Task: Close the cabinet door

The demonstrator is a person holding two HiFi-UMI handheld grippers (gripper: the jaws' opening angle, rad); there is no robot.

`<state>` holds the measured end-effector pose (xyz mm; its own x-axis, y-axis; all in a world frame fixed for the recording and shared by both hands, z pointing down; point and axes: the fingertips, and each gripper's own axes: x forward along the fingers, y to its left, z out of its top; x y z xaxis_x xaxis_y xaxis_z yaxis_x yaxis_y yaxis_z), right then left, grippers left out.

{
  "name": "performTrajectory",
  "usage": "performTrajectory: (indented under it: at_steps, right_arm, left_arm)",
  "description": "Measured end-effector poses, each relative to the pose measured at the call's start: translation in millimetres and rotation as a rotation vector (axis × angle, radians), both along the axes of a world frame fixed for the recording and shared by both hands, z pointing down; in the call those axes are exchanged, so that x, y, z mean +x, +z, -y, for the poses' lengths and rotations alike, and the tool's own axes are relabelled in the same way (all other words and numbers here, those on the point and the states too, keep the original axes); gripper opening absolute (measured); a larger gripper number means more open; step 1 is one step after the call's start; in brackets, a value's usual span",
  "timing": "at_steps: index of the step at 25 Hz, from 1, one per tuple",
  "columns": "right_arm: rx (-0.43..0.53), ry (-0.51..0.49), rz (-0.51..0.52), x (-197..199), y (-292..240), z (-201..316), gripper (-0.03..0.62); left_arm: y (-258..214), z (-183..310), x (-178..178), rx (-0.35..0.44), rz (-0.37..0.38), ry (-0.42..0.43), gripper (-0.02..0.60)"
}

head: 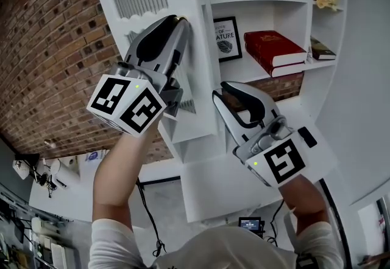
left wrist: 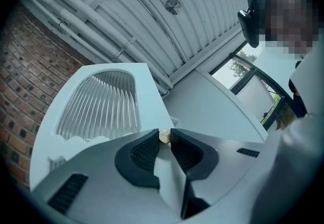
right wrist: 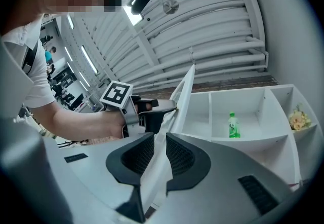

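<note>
Closing step judged as just beginning: clamping the left hand-held gripper (left wrist: 164, 140) on the knob (left wrist: 164, 136) of the cabinet door (left wrist: 101, 106) standing swung out from the shelves (head: 268, 1), pinching its edge with the right hand-held gripper (right wrist: 159, 139), next needing a steady swing inward.

Noted right tool (right wrist: 160, 138) clamped on cabinet door (right wrist: 184, 88) edge; green bottle (right wrist: 232, 125) upright on shelf (right wrist: 253, 140) beyond.
</note>
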<state>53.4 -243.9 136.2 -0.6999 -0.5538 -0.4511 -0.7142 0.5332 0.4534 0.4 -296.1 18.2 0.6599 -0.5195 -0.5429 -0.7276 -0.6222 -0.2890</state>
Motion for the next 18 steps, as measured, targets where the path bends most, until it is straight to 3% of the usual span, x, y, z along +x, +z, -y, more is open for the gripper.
performTrajectory:
  at_steps: [18]
  right_arm:
    - [-0.032,-0.007,0.015,46,8,32,0.075]
  left_arm:
    - [-1,65,37,-0.014,0.068,-0.119,0.077]
